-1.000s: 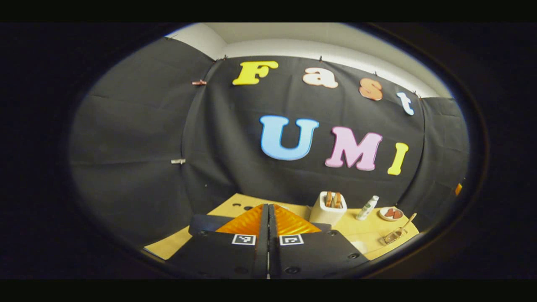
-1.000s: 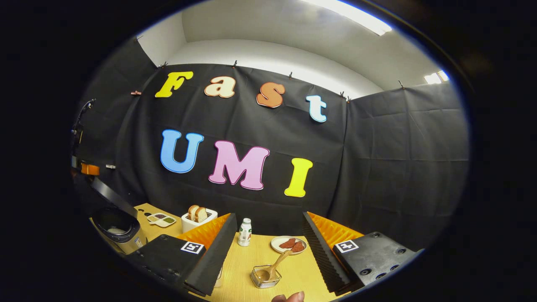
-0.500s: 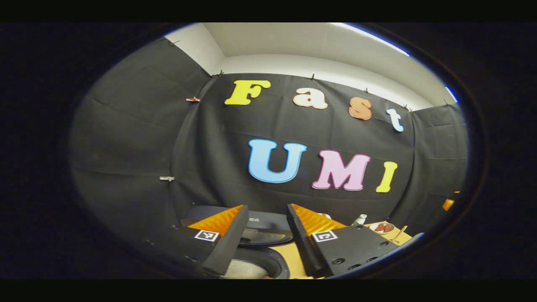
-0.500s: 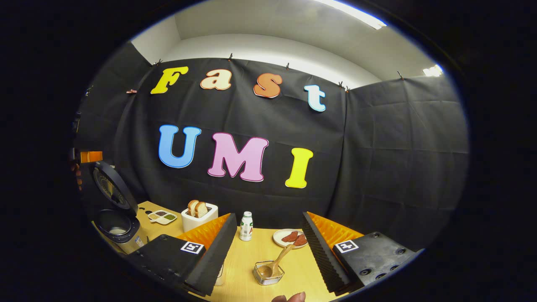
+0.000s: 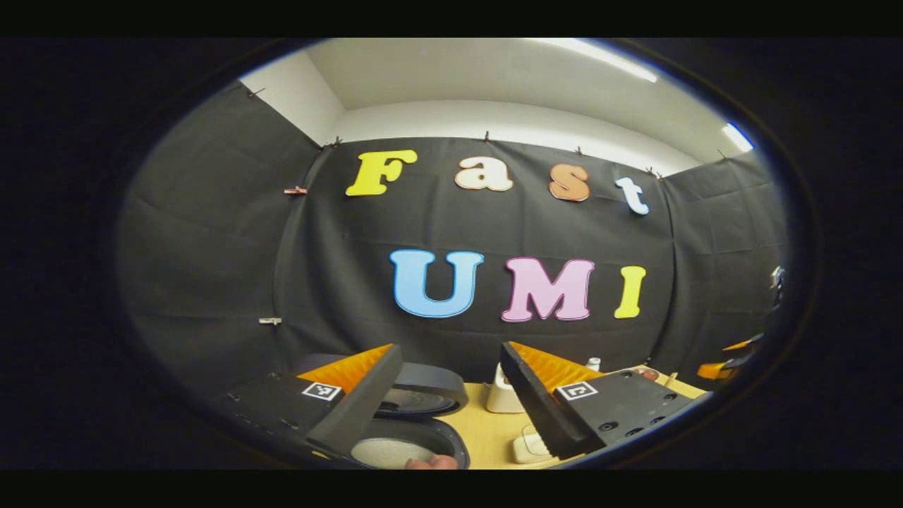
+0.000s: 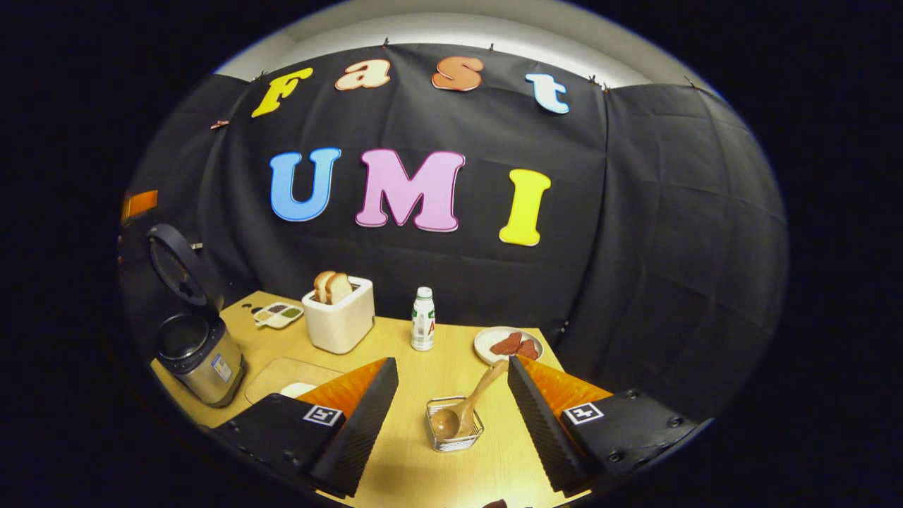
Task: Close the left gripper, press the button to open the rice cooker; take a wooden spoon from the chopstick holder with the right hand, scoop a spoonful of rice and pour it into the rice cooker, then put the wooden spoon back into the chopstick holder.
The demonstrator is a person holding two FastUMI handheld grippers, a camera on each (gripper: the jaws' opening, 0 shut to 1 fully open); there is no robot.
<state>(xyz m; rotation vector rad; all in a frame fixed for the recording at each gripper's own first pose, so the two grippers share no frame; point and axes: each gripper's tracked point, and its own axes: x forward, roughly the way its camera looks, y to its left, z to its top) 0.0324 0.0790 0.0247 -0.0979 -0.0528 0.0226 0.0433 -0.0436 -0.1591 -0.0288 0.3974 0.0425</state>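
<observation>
The rice cooker (image 6: 201, 356) stands at the table's left end with its lid (image 6: 175, 262) swung up. In the left gripper view its open pot (image 5: 395, 451) and raised lid (image 5: 427, 395) lie right under my left gripper (image 5: 450, 351), which is open with nothing between its fingers. A wooden spoon (image 6: 471, 402) leans in a small wire holder (image 6: 455, 425) near the table's front. My right gripper (image 6: 452, 363) is open a little above and behind that holder, which lies between its two fingers.
A white toaster (image 6: 342, 317) with bread, a small bottle (image 6: 423, 319), a plate of red slices (image 6: 508, 344) and a divided snack dish (image 6: 279, 315) line the back. A clear tray (image 6: 293, 381) with something white lies beside the cooker.
My left gripper went from shut to open and drew back above the cooker, whose lid swung fully up. The right gripper tipped down toward the spoon holder.
</observation>
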